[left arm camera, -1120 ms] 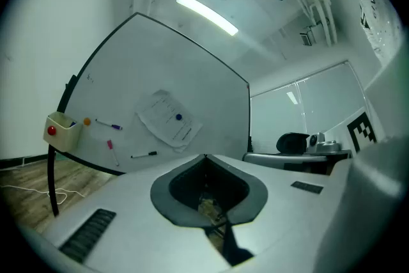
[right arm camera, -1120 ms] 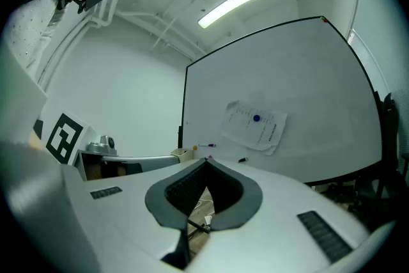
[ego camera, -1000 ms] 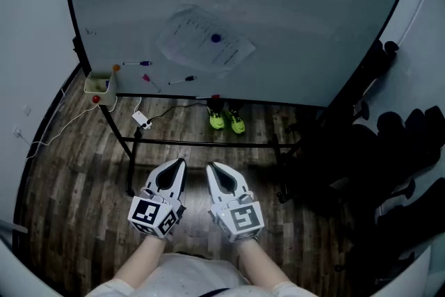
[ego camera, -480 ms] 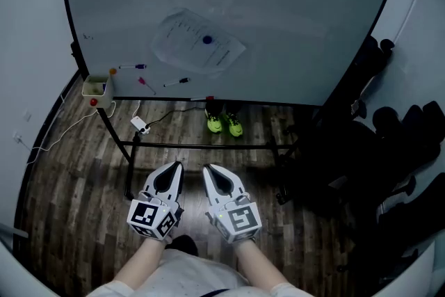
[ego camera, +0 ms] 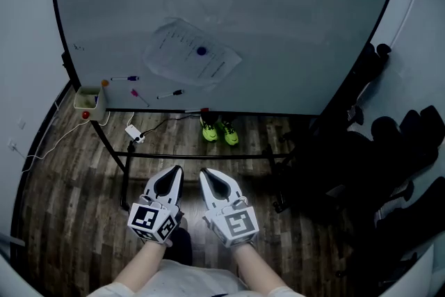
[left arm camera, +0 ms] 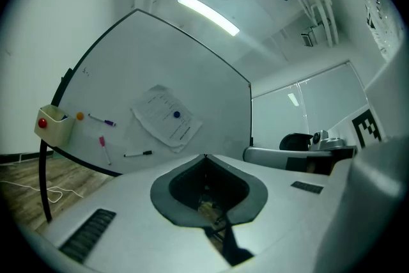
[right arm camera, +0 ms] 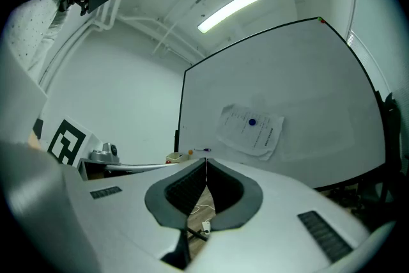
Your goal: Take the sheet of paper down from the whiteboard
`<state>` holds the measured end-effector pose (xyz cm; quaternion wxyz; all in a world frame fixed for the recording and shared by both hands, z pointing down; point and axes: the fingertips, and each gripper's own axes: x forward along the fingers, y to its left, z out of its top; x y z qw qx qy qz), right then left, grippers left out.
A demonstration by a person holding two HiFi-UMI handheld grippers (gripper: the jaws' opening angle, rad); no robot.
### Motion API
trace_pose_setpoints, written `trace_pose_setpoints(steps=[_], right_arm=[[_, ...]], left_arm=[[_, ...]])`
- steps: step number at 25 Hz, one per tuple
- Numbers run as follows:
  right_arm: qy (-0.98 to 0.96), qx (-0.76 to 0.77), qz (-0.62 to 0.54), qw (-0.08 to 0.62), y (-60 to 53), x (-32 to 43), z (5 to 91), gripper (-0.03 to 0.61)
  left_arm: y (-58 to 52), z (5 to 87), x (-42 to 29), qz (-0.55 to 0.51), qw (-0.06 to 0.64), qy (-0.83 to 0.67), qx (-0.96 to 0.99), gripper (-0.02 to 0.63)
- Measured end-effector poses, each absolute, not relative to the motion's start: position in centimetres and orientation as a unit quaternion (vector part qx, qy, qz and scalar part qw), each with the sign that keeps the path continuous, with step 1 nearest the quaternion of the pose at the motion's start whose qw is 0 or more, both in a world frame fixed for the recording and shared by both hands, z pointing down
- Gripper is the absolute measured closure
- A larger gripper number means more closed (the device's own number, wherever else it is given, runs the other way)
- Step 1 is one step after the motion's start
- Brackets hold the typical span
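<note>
Since a second ago, the whiteboard (ego camera: 292,24) and the sheet of paper (ego camera: 193,52) have slid left and down in the head view. Your grippers sit slightly lower in it.

Left gripper (ego camera: 176,170): clenched, nothing between the jaws. Right gripper (ego camera: 206,173): clenched as well, and empty. They sit side by side, well apart from the whiteboard.

The sheet is on the whiteboard's lower left part, pinned by a blue magnet (ego camera: 201,51) near its middle. It is tilted: the long axis runs across the whiteboard, dropping toward the right.

On the whiteboard below the sheet:
- purple-capped marker (ego camera: 125,78)
- pink marker (ego camera: 138,96)
- black marker (ego camera: 169,93)

A tray (ego camera: 89,102) hangs at the whiteboard's lower left corner. Under the whiteboard are green shoes (ego camera: 217,130) and a white adapter (ego camera: 133,133) with its cable. The stand's crossbar (ego camera: 201,156) runs low between you and the whiteboard. Dark chairs (ego camera: 389,149) stand right of the whiteboard.
</note>
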<state>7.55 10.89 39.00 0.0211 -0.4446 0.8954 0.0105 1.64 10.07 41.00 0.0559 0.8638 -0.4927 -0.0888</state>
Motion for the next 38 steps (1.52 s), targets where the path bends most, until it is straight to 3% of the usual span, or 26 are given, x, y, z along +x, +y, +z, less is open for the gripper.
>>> trace_pose_setpoints(steps=[38], right_arm=[[0.914, -0.406, 0.008, 0.007, -10.9, -1.3, 40.2, 0.558]], left_arm=[[-12.0, 40.4, -5.6, -0.081, 0.053, -0.507, 0.857, 0.598]])
